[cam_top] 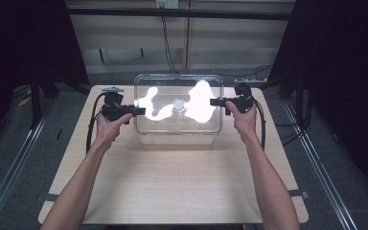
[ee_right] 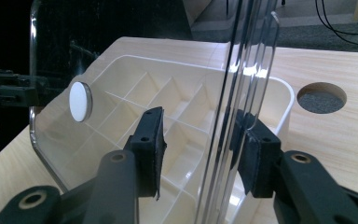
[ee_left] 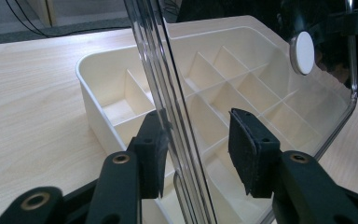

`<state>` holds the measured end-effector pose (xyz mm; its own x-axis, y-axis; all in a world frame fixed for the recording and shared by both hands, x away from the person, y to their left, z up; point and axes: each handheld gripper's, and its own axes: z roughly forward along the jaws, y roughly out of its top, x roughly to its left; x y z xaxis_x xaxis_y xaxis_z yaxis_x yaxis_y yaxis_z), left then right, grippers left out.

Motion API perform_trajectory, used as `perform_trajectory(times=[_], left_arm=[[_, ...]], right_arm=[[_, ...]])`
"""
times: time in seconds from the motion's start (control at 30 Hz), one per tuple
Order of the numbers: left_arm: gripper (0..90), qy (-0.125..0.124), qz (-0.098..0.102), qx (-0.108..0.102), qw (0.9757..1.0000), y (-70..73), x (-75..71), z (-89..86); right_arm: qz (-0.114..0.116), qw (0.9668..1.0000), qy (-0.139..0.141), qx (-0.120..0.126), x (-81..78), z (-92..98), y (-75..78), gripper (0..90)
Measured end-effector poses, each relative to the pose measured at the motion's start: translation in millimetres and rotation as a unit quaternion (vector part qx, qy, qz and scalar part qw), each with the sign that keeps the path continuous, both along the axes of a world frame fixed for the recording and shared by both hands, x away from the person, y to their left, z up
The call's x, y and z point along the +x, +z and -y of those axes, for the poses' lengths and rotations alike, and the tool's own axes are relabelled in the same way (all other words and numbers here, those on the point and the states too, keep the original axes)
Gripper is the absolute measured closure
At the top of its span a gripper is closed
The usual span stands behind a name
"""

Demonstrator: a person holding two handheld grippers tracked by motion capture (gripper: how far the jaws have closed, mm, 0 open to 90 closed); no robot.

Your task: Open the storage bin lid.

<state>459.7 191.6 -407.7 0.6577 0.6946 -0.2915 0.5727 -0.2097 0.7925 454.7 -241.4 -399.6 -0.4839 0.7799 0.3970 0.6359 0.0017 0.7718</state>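
**Clear lid between open jaws at both ends of a divided tray**

A cream plastic tray (ee_left: 93, 100), rounded at the corners and split by thin walls into a grid of compartments, sits at the far middle of a pale wood-grain table (cam_top: 172, 182). Above it is a transparent lid (cam_top: 177, 103), a glossy sheet with rounded corners, a ridged rim and a flat white round knob (ee_left: 303, 52) at its centre.

The left gripper (ee_left: 198, 154) has its matte black jaws apart, the lid's rim edge standing between them; the left pad lies against or just beside the rim, the right pad is clearly apart from it. The right gripper (ee_right: 203, 154) is likewise spread, its right pad at or behind the rim, its left pad well clear. Whether either pad truly presses the plastic cannot be told.

In the high view, glare whitens much of the lid and washes out the compartments beneath. Each hand (cam_top: 108, 127) holds its gripper at a lid end. A round hole (ee_right: 321, 98) pierces the tabletop near the tray. The surroundings are dark.
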Motion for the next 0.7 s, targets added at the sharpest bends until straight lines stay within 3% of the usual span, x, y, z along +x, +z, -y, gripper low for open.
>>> perform_trajectory(times=[0.7], left_arm=[[64.2, 0.001, 0.015, -0.011, 0.9998, 12.0, -2.8, 2.7]], right_arm=[[0.027, 0.9996, 0.000, 0.009, -11.8, 6.1, 22.3, 61.3]])
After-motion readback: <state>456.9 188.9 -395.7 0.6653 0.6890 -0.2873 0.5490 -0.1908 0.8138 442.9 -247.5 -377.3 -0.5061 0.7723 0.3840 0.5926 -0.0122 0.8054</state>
